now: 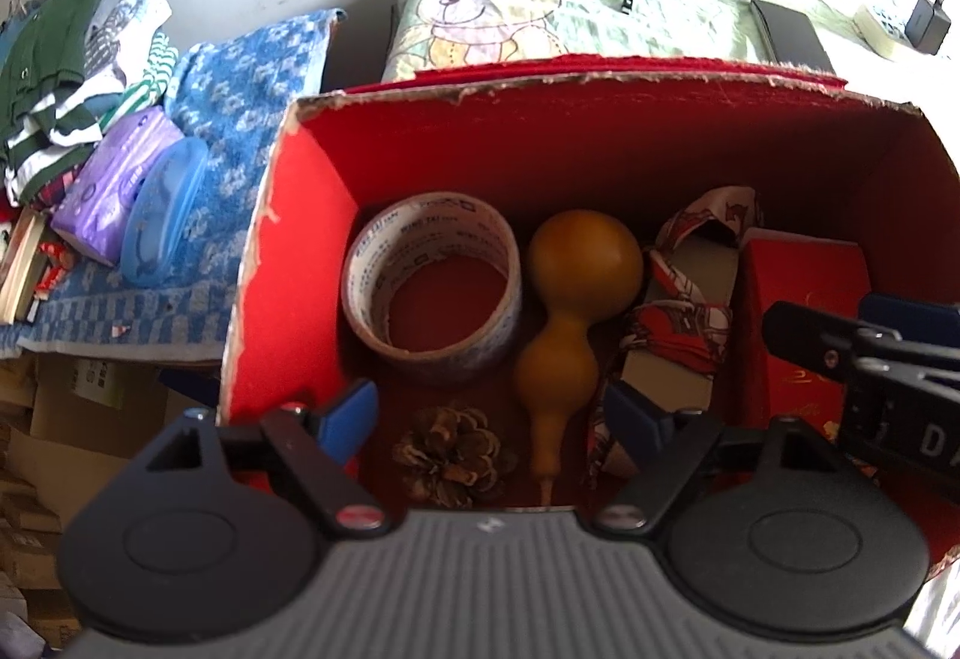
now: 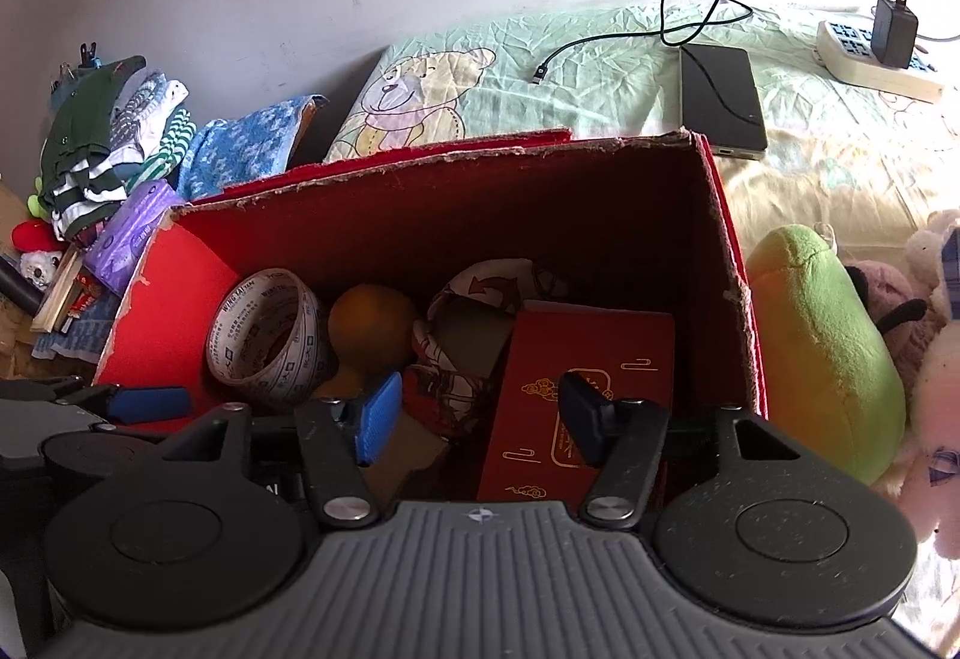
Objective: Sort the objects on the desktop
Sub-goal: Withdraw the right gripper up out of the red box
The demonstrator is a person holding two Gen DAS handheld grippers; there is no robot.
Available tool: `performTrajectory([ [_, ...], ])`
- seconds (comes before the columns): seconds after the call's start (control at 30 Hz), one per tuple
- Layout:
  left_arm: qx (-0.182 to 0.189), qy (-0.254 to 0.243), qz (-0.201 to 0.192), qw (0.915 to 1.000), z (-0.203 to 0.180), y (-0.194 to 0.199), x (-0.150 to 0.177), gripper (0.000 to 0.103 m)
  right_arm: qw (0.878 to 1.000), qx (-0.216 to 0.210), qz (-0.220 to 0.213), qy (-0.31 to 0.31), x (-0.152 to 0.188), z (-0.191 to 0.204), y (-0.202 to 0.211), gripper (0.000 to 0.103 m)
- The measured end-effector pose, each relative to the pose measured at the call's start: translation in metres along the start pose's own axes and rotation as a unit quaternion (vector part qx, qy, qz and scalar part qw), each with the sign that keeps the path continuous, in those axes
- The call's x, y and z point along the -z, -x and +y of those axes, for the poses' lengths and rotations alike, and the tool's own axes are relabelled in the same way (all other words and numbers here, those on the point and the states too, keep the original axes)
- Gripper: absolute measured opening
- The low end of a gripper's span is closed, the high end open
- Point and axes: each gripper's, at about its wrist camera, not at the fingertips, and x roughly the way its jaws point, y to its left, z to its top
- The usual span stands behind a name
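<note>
Both tongs hang released over the red box (image 1: pixel 288 215); the gourd (image 1: pixel 570 299) at frame centre looks light, hard and smooth, best pinched at its narrow waist.

Box (image 1: pixel 288 251) on the bed (image 2: pixel 600 77), inside it tape roll (image 1: pixel 429 287) at left, gourd (image 1: pixel 570 299) beside it, pine cone (image 1: pixel 450 455) in front, small box (image 1: pixel 804 299) at right, phone (image 2: pixel 723 98) behind the box

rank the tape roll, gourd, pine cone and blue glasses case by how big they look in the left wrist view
1. tape roll, widest
2. gourd, longer but slimmer, so close to the tape
3. blue glasses case, outside the box and farther off, so unsure
4. pine cone, smallest, though partly hidden by the left gripper
</note>
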Motion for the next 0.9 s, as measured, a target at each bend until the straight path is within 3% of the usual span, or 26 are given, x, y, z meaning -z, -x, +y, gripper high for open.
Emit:
performTrajectory([
  [0.1,0.009,-0.007,0.001,0.9999,-0.001,0.000,0.001,0.086,1.000,0.004,-0.003,0.000,0.002,0.001,0.004,0.060],
  [0.27,0.020,-0.002,-0.011,0.9997,0.000,0.002,0.001,0.099,1.000,0.000,-0.014,-0.013,0.001,-0.002,0.009,0.059],
  [0.5,0.003,-0.003,-0.020,0.9998,-0.001,0.015,0.009,0.095,0.999,0.038,-0.021,0.003,0.007,0.007,0.021,0.060],
  [0.63,-0.001,0.010,-0.033,0.9994,0.004,0.029,0.015,0.095,0.999,0.036,-0.022,-0.010,0.013,0.007,0.035,0.060],
  [0.9,0.027,0.030,-0.061,0.9973,0.017,0.065,0.031,0.094,0.998,0.030,-0.059,0.002,0.020,0.018,0.069,0.063],
])
